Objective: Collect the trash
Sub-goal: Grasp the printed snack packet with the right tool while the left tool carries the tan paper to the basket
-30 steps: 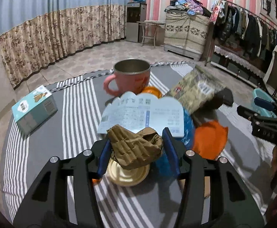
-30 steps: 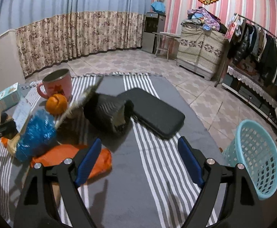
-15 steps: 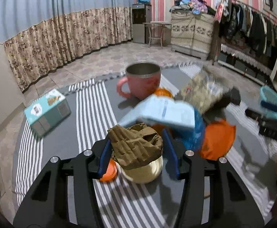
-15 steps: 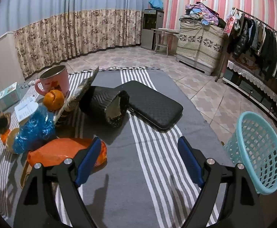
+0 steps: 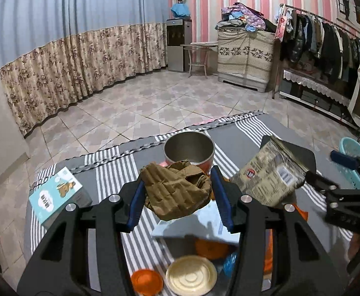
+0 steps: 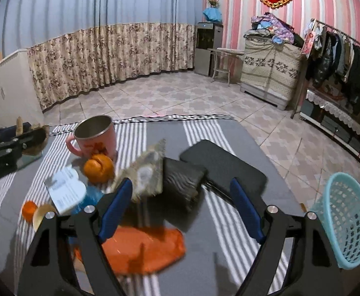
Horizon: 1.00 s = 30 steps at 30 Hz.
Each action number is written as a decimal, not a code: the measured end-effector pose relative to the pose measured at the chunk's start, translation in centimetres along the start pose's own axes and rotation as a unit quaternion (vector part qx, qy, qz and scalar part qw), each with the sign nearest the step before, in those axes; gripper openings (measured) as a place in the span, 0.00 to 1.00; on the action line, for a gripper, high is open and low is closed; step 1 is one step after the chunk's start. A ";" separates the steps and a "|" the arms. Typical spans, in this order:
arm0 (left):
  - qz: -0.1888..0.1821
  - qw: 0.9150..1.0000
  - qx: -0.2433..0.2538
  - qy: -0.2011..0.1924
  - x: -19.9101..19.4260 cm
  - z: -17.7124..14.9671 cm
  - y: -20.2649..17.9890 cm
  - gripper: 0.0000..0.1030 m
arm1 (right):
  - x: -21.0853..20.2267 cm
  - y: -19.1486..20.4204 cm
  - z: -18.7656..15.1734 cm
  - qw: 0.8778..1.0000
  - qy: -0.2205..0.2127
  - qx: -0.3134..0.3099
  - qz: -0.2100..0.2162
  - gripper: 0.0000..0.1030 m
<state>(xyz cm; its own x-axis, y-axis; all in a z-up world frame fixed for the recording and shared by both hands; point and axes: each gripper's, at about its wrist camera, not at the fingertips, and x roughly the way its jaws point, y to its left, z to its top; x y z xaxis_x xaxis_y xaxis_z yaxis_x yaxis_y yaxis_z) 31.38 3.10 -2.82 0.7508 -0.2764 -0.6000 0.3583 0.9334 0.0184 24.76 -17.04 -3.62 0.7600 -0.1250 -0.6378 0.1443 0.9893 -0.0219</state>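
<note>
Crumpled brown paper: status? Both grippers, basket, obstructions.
Left gripper shut on crumpled brown paper, lifted above table clutter. Right gripper open, empty. Blue basket beyond table's right edge; right gripper in between.

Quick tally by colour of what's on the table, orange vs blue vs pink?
Orange: 3 (orange bag, tangerine, orange lid)
Blue: 2 (blue wrapper, tissue box)
Pink: 1 (mug)
Total: 6

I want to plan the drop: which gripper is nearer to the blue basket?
Right. The right gripper, open, has the blue basket just off its right finger. The left gripper, shut on crumpled brown paper, is farther, beyond the clutter.
</note>
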 end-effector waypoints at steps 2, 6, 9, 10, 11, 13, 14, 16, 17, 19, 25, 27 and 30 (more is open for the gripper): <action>-0.003 1.000 0.000 -0.003 0.2 0.3 -0.1 0.48 | 1.2 0.3 0.4 1.000 0.018 0.005 0.011 0.55; -0.004 1.000 0.002 -0.002 0.9 0.4 -0.4 0.48 | 3.3 1.5 0.6 0.998 0.051 0.007 0.033 0.33; -0.003 1.000 -0.001 0.003 1.3 0.5 -0.5 0.48 | 3.3 1.9 0.4 0.998 0.047 0.006 0.044 0.15; -0.002 1.000 -0.002 0.004 1.3 0.5 -0.6 0.48 | 3.2 2.0 0.3 0.998 0.044 0.004 0.046 0.09; -0.002 1.000 -0.003 0.005 1.3 0.5 -0.7 0.48 | 3.0 1.9 0.3 0.998 0.041 0.003 0.049 0.08; -0.002 1.000 -0.005 0.006 1.1 0.7 -0.9 0.48 | 2.6 1.2 0.5 0.998 0.032 0.010 0.062 0.05; -0.002 1.000 -0.006 0.005 0.9 0.7 -1.0 0.48 | 2.3 0.9 0.5 0.997 0.027 0.014 0.066 0.04; 0.001 1.000 -0.003 0.005 0.7 0.8 -1.4 0.48 | 1.1 -0.1 0.9 0.997 0.011 0.022 0.075 0.03; 0.002 1.000 -0.001 0.005 0.4 0.9 -1.7 0.48 | 0.7 -0.6 1.0 0.997 0.005 0.024 0.077 0.03; 0.001 1.000 0.000 0.003 -0.1 1.2 -2.4 0.48 | -0.4 -2.0 1.4 0.996 -0.006 0.033 0.085 0.03; -0.011 1.000 0.018 -0.008 -1.8 2.5 -7.2 0.48 | -4.1 -7.7 2.1 0.994 -0.039 0.063 0.084 0.03; -0.018 1.000 0.023 -0.012 -2.2 3.0 -9.2 0.48 | -5.1 -9.6 2.1 0.993 -0.047 0.069 0.078 0.03; -0.032 0.999 0.027 -0.015 -2.4 3.5 -12.5 0.48 | -6.5 -13.2 1.8 0.994 -0.056 0.077 0.060 0.03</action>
<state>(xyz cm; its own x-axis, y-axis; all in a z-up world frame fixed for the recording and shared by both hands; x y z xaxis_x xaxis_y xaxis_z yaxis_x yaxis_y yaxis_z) 27.01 -8.73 1.17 0.7414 -0.3427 -0.5770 0.4355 0.8999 0.0251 19.06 -29.38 2.22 0.8420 -0.0235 -0.5390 0.1373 0.9755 0.1719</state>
